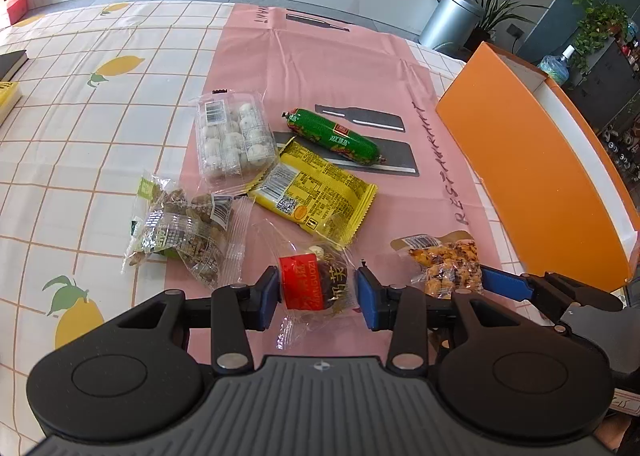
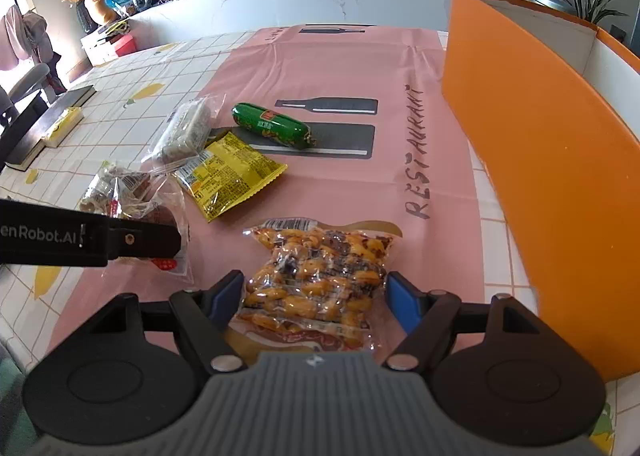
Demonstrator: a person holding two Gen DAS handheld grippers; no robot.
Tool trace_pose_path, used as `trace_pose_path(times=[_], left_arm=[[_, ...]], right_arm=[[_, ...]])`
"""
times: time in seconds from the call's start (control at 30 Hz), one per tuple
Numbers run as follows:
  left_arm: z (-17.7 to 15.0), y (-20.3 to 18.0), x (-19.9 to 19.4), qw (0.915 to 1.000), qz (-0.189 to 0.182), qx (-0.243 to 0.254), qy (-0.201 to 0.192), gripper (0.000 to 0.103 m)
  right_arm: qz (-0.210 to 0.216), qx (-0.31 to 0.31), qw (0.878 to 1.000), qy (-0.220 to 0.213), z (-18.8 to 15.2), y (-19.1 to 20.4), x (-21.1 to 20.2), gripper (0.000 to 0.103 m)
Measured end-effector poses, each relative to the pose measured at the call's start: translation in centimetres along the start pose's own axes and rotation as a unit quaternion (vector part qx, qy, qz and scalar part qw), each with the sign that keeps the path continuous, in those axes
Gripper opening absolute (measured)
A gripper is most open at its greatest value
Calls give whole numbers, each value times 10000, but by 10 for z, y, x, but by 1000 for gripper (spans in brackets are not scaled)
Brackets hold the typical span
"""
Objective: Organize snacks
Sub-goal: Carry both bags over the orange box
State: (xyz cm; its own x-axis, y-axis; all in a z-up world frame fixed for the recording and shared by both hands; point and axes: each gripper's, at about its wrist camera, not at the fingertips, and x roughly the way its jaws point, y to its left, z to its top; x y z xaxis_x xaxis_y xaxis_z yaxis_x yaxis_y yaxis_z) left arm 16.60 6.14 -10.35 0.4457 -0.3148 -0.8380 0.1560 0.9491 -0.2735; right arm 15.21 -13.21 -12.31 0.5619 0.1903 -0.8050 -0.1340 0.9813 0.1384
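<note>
With blue pads spread wide, left gripper (image 1: 318, 292) straddling a small clear-wrapped snack with a red label (image 1: 316, 282), pads just beside its ends, contact not clear. Right gripper (image 2: 314, 294) likewise parted around a vacuum pack of orange-brown spiced nuts (image 2: 320, 280), left pad against the pack's edge, right pad just clear of it. Both packets lying flat on the pink placemat (image 1: 320, 56). Farther out: yellow sachet (image 1: 316, 192), partly over a clear tray of white round sweets (image 1: 232, 136) and just beside a green sausage (image 1: 334, 136). Left of these, a clear bag of brown pieces with green trim (image 1: 184, 228), half on the lemon-print tablecloth (image 1: 80, 116). Off to the right, orange box (image 1: 532, 160) standing open, white inside.
</note>
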Motion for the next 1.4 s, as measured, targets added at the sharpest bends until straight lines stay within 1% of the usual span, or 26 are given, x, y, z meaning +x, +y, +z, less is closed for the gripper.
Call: trace_pose_path(times=[0.27,0.43,0.7,0.87,0.97,1.07,1.23,1.4], left_arm=[[3,-16,-17,9999,17,65,-101,46],[5,-31,-32,9997,26,64,-228,46],[9,-70,-60,9982,31,298,-517,46],[16,-101,-74,9964,-79,469,-701,45],[19,-123,-77,9950,-158,641,-755,45],[24,-142,-76,9939,-328,752,-741,45],[34,-174,-64,9916,-584,932,-674,45],[46,-207,-48,9872,-761,1283,-566,45]], right_arm=[[62,-48,9999,-148,6,-4,-29,74],[22,-252,9991,-328,9,-12,-56,74],[11,-429,9967,-689,23,-33,-106,74],[-164,-556,9947,-845,30,-53,-136,74],[-195,-541,9949,-825,33,-69,-148,74],[-227,-495,9956,-760,37,-89,-158,74],[-383,-491,9959,-648,40,-124,-169,74],[-573,-503,9961,-442,41,-163,-169,74]])
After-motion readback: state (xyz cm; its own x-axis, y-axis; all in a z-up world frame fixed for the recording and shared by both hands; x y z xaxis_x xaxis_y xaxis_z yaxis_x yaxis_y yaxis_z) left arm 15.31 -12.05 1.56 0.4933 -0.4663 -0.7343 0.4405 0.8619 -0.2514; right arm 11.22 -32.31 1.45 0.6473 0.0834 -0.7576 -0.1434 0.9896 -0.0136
